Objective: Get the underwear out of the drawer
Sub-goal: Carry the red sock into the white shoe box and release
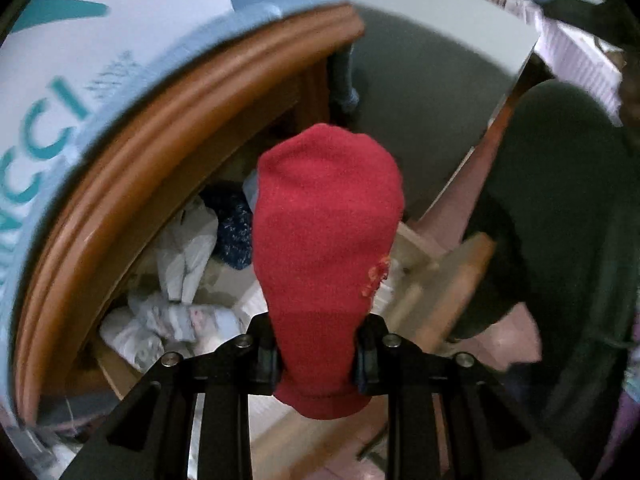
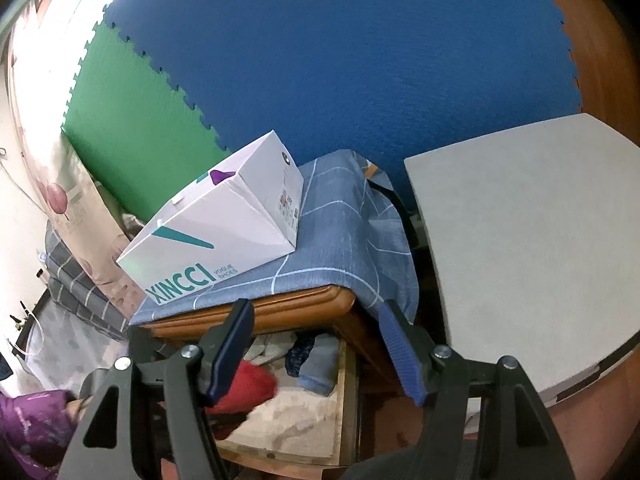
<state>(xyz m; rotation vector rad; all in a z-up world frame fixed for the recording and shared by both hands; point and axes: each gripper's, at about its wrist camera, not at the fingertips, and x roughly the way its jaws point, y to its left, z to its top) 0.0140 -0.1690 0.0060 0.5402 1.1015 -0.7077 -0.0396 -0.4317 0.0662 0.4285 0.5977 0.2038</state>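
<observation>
While the left gripper (image 1: 316,354) points steeply down over the open wooden drawer (image 1: 120,368), its black fingers (image 1: 266,356) are pinching a folded red knit piece of underwear (image 1: 328,220), which hangs clear above the crumpled white and dark-blue clothes (image 1: 188,252) left inside. So the lift-out looks to be the step in hand, and a good way along. Next, by my reading, it needs carrying clear of the drawer's front edge and setting down, perhaps on the grey board (image 2: 528,240) to the right. Over on the right, the right gripper (image 2: 316,354) tilts gently downward before the white shoe box (image 2: 224,228), its blue-padded fingers (image 2: 230,356) spread wide with nothing between them
</observation>
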